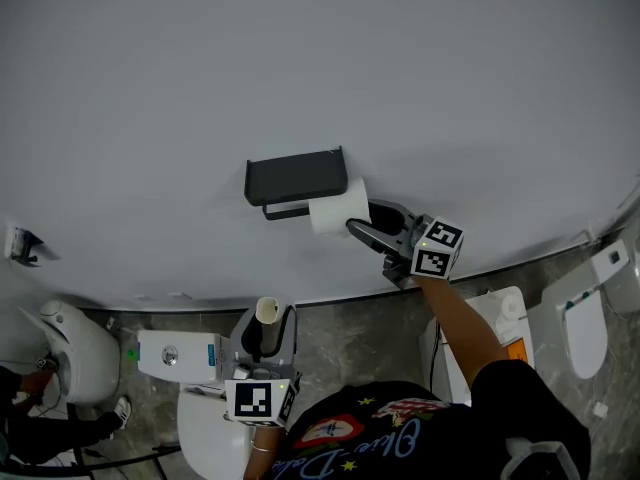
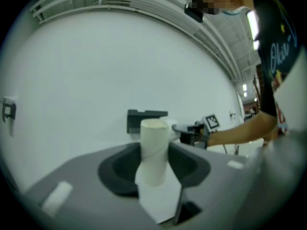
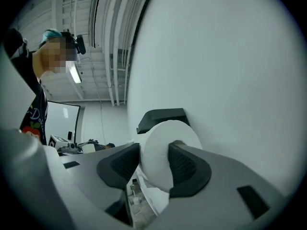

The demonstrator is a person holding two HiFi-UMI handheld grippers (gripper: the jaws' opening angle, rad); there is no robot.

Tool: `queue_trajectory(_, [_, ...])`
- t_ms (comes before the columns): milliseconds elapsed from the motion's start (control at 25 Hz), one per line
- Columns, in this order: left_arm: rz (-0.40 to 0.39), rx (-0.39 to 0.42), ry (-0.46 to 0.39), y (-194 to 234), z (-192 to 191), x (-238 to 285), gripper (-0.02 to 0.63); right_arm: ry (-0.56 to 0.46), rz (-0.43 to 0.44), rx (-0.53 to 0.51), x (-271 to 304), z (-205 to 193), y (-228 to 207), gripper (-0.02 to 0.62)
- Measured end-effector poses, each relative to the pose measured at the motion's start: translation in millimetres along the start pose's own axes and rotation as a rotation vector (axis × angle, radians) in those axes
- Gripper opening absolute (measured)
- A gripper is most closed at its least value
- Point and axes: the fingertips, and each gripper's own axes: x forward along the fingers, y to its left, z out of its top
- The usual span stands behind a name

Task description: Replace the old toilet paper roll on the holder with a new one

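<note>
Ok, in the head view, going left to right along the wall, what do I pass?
Small wall fitting → black holder → toilet paper roll → right hand-held gripper, closed on that roll.

White toilet (image 1: 587, 336) stands on grey marbled floor (image 1: 345, 343).

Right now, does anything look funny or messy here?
Only a small thing: the bare tube in the left gripper has a loose scrap of paper hanging at its lower end. Nothing looks spilled or broken.
</note>
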Motion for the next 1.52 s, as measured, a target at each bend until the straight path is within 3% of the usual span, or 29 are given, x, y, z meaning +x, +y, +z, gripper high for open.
queue_trajectory(320, [0.012, -0.014, -0.013, 6.5, -6.5, -7.8, 0.17, -0.009, 0.022, 0.032, 30.2, -14.3, 13.6, 0.196])
queue_trajectory(640, [-0.012, -0.022, -0.018, -12.2, -5.0, -7.8, 0.169, 0.002, -0.068, 0.01, 32.1, -13.6, 20.4, 0.196])
queue_trajectory(1040, [0.009, -0.027, -0.019, -13.0, -6.5, -23.3, 0.17, 0.033, -0.034, 0.044, 67.1, -26.0, 35.2, 0.196])
queue_trajectory(1240, [0.012, -0.028, -0.006, -13.5, -10.1, -29.8, 0.169, 0.077, -0.093, -0.057, 54.1, -27.6, 35.6, 0.234])
queue_trajectory(1440, [0.008, -0.027, 0.005, -17.0, -14.6, -30.6, 0.169, -0.017, -0.161, -0.082, 4.4, -18.9, 43.3, 0.238])
queue_trajectory(1520, [0.007, -0.026, 0.02, -17.4, -18.2, -30.3, 0.169, -0.01, -0.194, -0.083, -19.3, -24.2, 54.0, 0.236])
